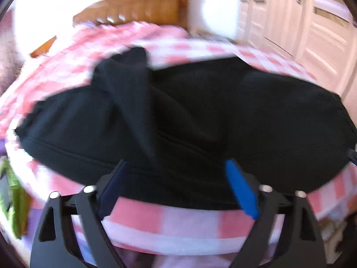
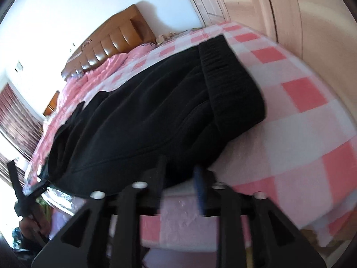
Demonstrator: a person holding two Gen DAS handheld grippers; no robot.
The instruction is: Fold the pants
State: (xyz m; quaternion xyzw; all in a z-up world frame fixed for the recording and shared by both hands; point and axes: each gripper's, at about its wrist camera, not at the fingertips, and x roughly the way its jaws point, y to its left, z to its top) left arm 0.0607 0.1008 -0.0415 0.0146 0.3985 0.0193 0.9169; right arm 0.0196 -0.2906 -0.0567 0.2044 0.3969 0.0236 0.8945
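Note:
Black pants [image 1: 189, 120] lie spread across a pink-and-white checked bed [image 1: 169, 221], one leg folded over the other toward the back left. My left gripper [image 1: 176, 167] is open, its blue-padded fingers [image 1: 241, 189] wide apart at the pants' near edge, holding nothing. In the right wrist view the pants [image 2: 145, 122] run from the ribbed waistband [image 2: 232, 84] at the right to the leg end at the left. My right gripper [image 2: 180, 167] is open, with a narrower gap, at the near hem by the waistband end. The left gripper also shows there [image 2: 31, 192] at the leg end.
A brown padded headboard [image 1: 138, 11] stands at the far end of the bed. White wardrobe doors [image 1: 312, 26] line the right side. A dark curtain [image 2: 15, 116] hangs at the left. The bed's front edge [image 2: 178, 221] drops just below both grippers.

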